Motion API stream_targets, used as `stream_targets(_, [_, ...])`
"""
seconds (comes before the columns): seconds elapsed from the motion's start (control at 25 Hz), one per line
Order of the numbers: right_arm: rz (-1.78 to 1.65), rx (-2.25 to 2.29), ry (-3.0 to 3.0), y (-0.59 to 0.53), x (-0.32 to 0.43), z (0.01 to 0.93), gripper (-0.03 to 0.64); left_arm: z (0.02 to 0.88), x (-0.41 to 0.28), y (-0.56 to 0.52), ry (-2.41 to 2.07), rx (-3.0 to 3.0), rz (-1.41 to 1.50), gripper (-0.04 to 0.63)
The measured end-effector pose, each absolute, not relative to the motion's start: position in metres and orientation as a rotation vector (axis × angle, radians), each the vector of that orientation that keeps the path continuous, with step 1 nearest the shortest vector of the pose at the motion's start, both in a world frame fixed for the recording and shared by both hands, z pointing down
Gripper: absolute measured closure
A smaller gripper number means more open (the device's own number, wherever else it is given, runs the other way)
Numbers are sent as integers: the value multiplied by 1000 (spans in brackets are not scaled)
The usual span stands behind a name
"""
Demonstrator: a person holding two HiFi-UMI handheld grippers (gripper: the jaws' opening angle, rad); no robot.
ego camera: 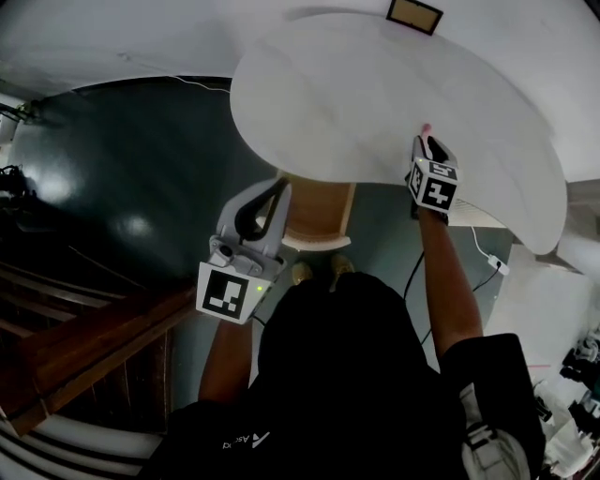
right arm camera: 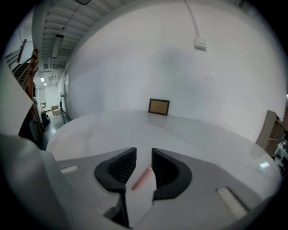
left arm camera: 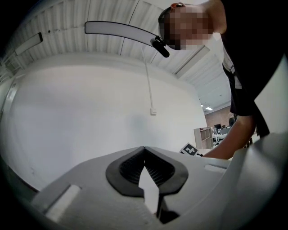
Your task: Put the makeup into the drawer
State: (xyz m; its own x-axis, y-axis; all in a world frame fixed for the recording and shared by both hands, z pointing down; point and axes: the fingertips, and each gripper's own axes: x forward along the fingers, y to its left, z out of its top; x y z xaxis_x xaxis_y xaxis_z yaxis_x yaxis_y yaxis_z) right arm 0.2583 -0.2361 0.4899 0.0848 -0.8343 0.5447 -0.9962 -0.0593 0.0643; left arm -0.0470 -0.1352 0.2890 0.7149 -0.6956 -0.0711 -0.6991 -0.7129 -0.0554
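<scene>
Right tongs (right arm camera: 144,155): parted, gripping nothing | pink makeup stick (right arm camera: 143,178): flat on white counter (right arm camera: 135,130), between right tongs' jaws | left tongs (left arm camera: 144,149): closed tip to tip, empty

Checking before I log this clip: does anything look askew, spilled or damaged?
Nothing stands out. The pink makeup stick lies flat on the white table, between the open jaws of the right gripper.

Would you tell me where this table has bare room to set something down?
Nearly all of the white table is bare, from the open drawer across to the small frame at its far edge. Only the pink stick at the right hand-held gripper occupies it.
</scene>
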Motion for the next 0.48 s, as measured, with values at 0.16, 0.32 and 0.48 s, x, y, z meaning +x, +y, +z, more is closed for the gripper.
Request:
stream_targets(0.16, [633,1979,-1707,-248,270,514,495,300,-54,-145,1155,-2858,47,584])
stream_targets(0.32, [678,1989,-1642,-251,275,522,492,307,-57,-154,1145,-2872,41,584])
stream_targets(0.48, [725,1978,-1602,-255,280,534,492,312,-54,-165,1142,-2884,24,584])
